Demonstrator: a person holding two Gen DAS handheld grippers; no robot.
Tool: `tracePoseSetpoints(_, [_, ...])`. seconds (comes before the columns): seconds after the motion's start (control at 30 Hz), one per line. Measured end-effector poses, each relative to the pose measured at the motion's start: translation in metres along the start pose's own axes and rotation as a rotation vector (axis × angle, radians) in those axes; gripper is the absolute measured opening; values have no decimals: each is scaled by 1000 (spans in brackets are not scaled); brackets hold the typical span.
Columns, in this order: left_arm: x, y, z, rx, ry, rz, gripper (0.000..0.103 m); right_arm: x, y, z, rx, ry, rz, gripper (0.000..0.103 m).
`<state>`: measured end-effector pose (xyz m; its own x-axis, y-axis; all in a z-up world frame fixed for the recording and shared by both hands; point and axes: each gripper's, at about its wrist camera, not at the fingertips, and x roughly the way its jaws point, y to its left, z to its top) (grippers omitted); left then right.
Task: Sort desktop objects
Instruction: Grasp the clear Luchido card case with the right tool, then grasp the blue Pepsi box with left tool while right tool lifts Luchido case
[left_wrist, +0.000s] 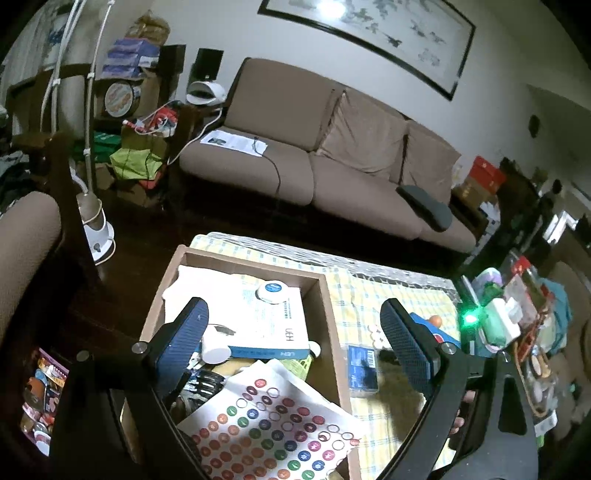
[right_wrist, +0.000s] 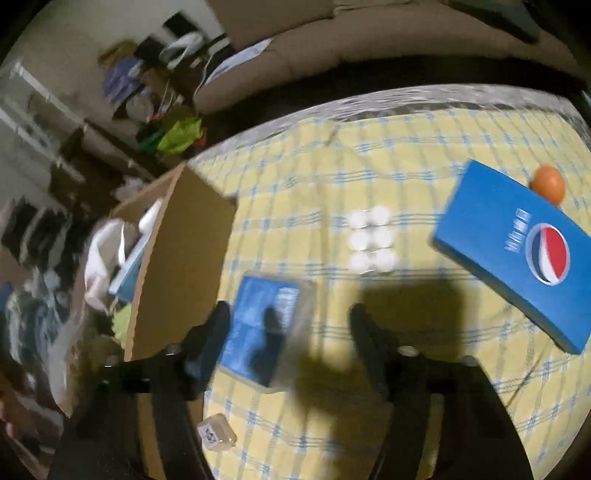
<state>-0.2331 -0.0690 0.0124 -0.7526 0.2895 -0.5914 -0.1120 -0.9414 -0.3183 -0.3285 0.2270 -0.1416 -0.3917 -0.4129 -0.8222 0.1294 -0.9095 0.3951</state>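
Dim indoor light in both views, with black fisheye corners and bowed edges. On the left wrist camera a white glare blooms on the glass of the black-framed wall picture, and a small green light flares at the right. The right wrist picture is smeared with motion blur, worst at its left side; a heavy dark shadow spreads across the yellow checked tablecloth.

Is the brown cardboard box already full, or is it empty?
Partly full. The brown cardboard box holds a white-and-blue book, a round white tin and a coloured-dot sticker sheet.
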Motion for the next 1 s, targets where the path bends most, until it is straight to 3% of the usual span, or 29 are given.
tracePoseSetpoints(0.13, [1, -10, -2, 23, 11, -3, 93, 43, 42, -2, -126, 105, -211, 78])
tracePoseSetpoints(0.23, [2, -18, -3, 38, 17, -12, 94, 69, 50, -10, -172, 162, -272, 77])
tracePoseSetpoints(0.33, [5, -30, -5, 61, 33, -35, 94, 66, 50, -10, -182, 137, -310, 68])
tracePoseSetpoints(0.4, [9, -42, -8, 85, 52, -53, 94, 38, 44, -7, -159, 78, -306, 66])
tracePoseSetpoints(0.47, [15, -60, -14, 128, 83, -59, 94, -9, 29, -4, -102, -37, -340, 66])
tracePoseSetpoints(0.6, [31, -108, -33, 271, 135, 16, 94, -105, 1, -15, 13, -236, -449, 66])
tracePoseSetpoints(0.67, [41, -129, -44, 323, 167, -35, 94, -151, -14, -36, 43, -321, -434, 66])
tracePoseSetpoints(0.8, [63, -162, -66, 364, 244, -129, 94, -199, -41, -69, 32, -356, -457, 66])
tracePoseSetpoints(0.9, [80, -188, -87, 380, 300, -170, 95, -219, -73, -71, 134, -392, -435, 66])
tracePoseSetpoints(0.97, [96, -203, -101, 346, 351, -222, 100, -232, -90, -73, 177, -433, -481, 66])
tracePoseSetpoints(1.0, [111, -211, -108, 295, 398, -269, 100, -236, -99, -76, 196, -441, -462, 66])
